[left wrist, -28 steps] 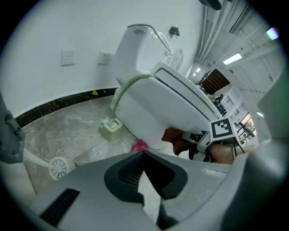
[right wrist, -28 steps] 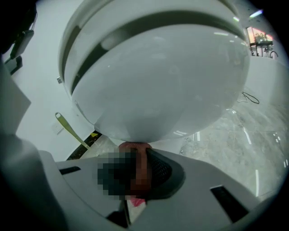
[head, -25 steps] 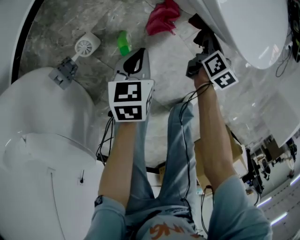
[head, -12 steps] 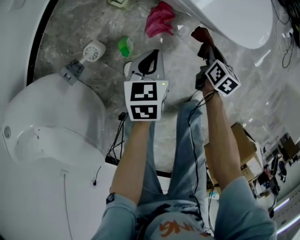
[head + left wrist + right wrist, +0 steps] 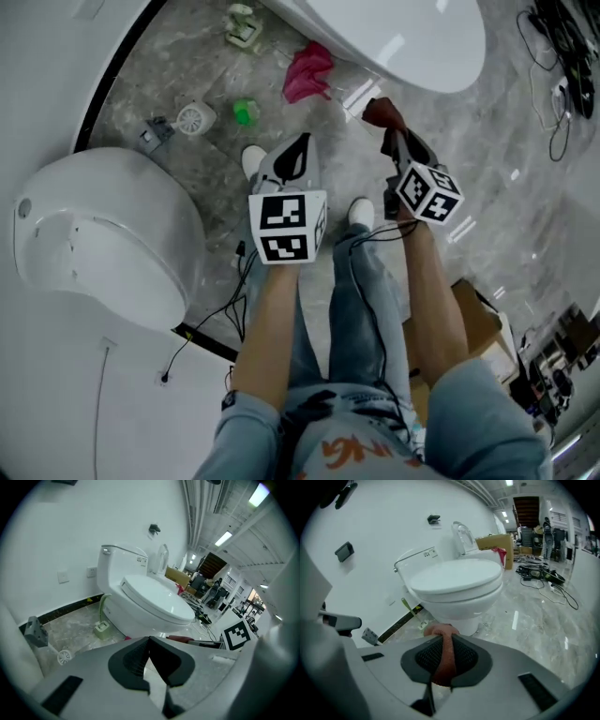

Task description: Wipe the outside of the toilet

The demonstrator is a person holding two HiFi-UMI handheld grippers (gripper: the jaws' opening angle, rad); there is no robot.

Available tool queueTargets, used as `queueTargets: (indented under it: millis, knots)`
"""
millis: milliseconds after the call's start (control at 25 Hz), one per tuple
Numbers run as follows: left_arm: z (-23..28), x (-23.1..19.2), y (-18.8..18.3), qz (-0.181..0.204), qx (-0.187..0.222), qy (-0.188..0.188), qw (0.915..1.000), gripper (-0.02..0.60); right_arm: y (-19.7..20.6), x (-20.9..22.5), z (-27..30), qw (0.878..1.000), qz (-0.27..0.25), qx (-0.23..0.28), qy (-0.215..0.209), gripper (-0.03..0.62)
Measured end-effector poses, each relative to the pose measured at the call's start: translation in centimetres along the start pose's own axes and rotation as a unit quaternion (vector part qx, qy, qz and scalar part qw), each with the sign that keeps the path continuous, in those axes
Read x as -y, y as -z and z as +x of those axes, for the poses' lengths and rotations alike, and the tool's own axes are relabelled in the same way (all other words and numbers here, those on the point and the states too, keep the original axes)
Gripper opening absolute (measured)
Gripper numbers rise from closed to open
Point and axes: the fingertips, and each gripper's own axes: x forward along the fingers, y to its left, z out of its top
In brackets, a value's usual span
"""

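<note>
A white toilet with its lid down stands at the top of the head view, and also fills the left gripper view and the right gripper view. My right gripper is shut on a dark red cloth, held just short of the bowl's front. Between that gripper's pads the cloth bulges out. My left gripper hangs over the floor to the left. Its jaws are shut with nothing in them.
A second white toilet stands at the left. On the floor lie a pink cloth, a green object, a round white brush head and a small green-white item. Cables trail at top right; a cardboard box sits behind me.
The head view has pulled back, showing more of the top toilet. Both grippers sit lower in it, and the right one with the cloth has come away from the bowl.
</note>
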Motion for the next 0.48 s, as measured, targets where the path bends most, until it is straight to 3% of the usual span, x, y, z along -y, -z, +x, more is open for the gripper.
queueTargets:
  millis: [240,480]
  knots:
    - [-6.1,6.1,-0.6,-0.048,0.049,-0.038,0.9970,-0.002,-5.0,-1.2,-7.1,0.994,-0.078,0.009,-0.073,0.040]
    - [-12.4,12.5,-4.2,-0.074,0.113,-0.061,0.9890,-0.002,-11.3,-3.2,-14.9,0.982,-0.130,0.054,-0.122,0.040]
